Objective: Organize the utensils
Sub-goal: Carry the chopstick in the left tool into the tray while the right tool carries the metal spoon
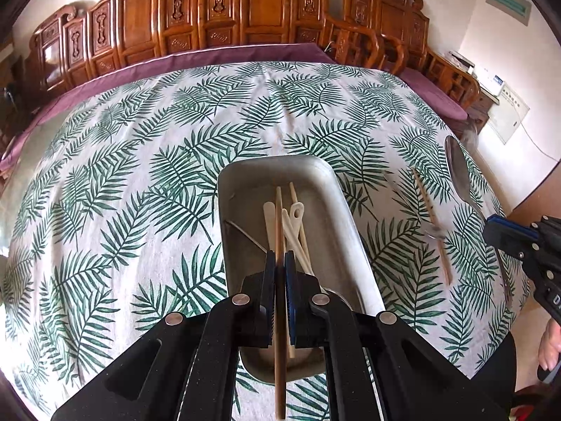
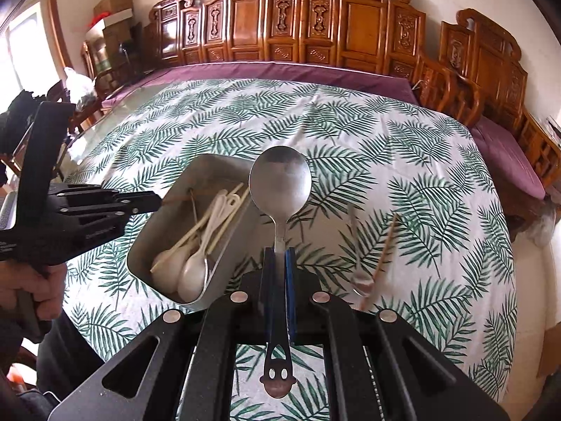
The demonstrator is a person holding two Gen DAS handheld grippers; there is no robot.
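Observation:
A metal tray (image 1: 329, 189) (image 2: 168, 217) sits on the leaf-print tablecloth and holds white plastic spoons (image 2: 191, 275), chopsticks and a thin metal utensil. My left gripper (image 1: 279, 259) is shut on a wooden chopstick (image 1: 279, 231) and holds it lengthwise over the tray. My right gripper (image 2: 279, 252) is shut on the handle of a large metal spoon (image 2: 280, 182), bowl forward, raised above the table to the right of the tray. The spoon also shows in the left wrist view (image 1: 457, 168). A wooden chopstick (image 1: 431, 221) (image 2: 384, 252) and a small metal spoon (image 2: 357, 252) lie on the cloth right of the tray.
The table (image 1: 140, 175) is covered by a green fern-print cloth with a purple cloth (image 1: 210, 59) beyond its far edge. Carved wooden chairs (image 2: 350, 17) line the back and right sides. Boxes (image 2: 112, 10) stand at the far left by a window.

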